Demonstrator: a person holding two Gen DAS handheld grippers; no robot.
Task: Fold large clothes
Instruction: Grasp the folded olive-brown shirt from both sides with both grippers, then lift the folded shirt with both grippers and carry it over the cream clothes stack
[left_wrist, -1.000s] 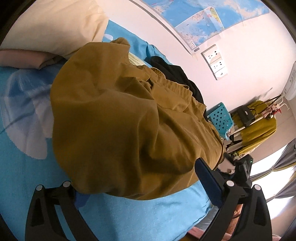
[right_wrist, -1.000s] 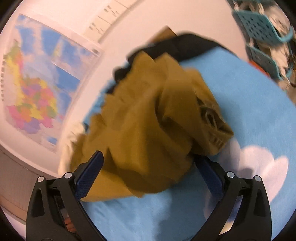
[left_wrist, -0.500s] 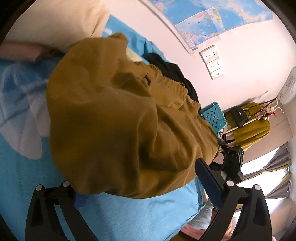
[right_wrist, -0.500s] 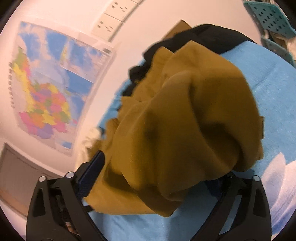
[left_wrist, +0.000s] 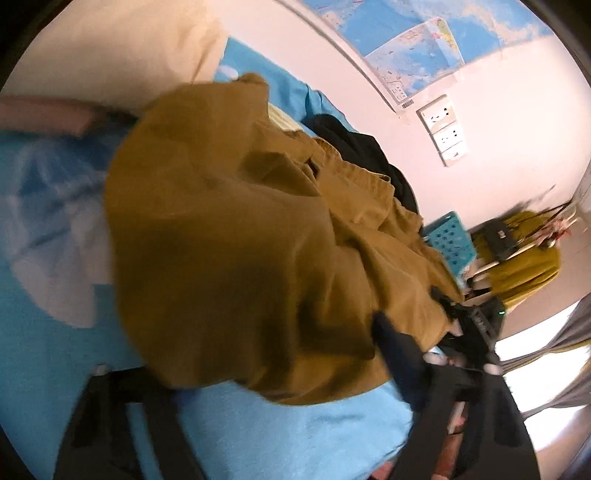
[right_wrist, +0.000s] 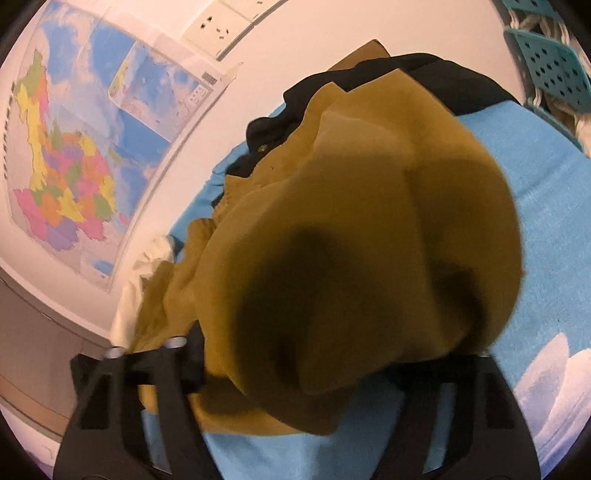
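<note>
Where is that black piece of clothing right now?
The black garment lies at the far edge of the blue bed sheet against the wall, partly under the mustard-brown garment, below the wall sockets.

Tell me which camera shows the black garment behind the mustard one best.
The right wrist view: the black garment runs as a long band across the mustard garment's far edge. The left wrist view shows only a smaller dark patch beside it.

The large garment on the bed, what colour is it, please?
Mustard brown garment, clearest in the right wrist view.
</note>
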